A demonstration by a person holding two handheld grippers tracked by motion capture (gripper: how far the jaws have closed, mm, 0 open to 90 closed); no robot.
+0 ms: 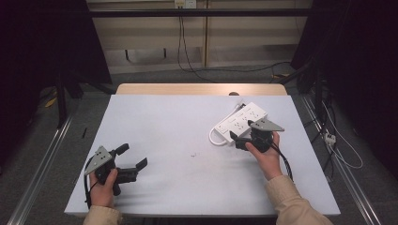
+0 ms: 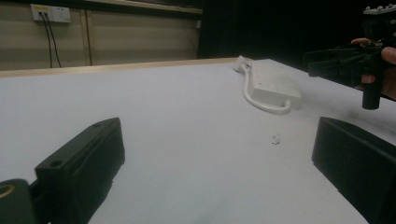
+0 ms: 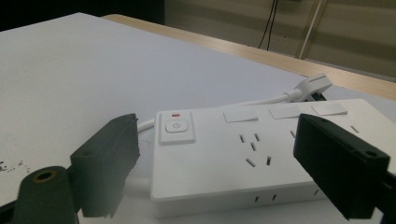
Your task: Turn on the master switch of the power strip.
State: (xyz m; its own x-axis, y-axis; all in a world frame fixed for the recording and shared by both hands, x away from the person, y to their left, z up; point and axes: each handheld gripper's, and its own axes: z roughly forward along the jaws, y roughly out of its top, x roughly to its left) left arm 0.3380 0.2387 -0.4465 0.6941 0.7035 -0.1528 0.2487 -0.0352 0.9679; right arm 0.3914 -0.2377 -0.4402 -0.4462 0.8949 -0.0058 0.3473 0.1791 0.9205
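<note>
Right gripper's basically on top of the power strip, left one's way off

The white power strip point(image 1: 241, 121) lies on the right half of the table point(image 1: 178, 140), long axis running roughly from 8 to 2 o'clock in the high view, with its cord point(image 1: 215, 138) looped round the near-left end. The right gripper point(image 1: 240, 139) sits just at that end, jaws spread wide and gripping nothing; in the right gripper view the strip point(image 3: 280, 154) is dead ahead at 12 o'clock, between the two jaws, switch end point(image 3: 176, 127) closest. I'd say the next move is straight forward onto that end. The left gripper point(image 1: 132, 156) is well apart at about 8 o'clock from the strip, jaws wide too, nothing in them.
</note>
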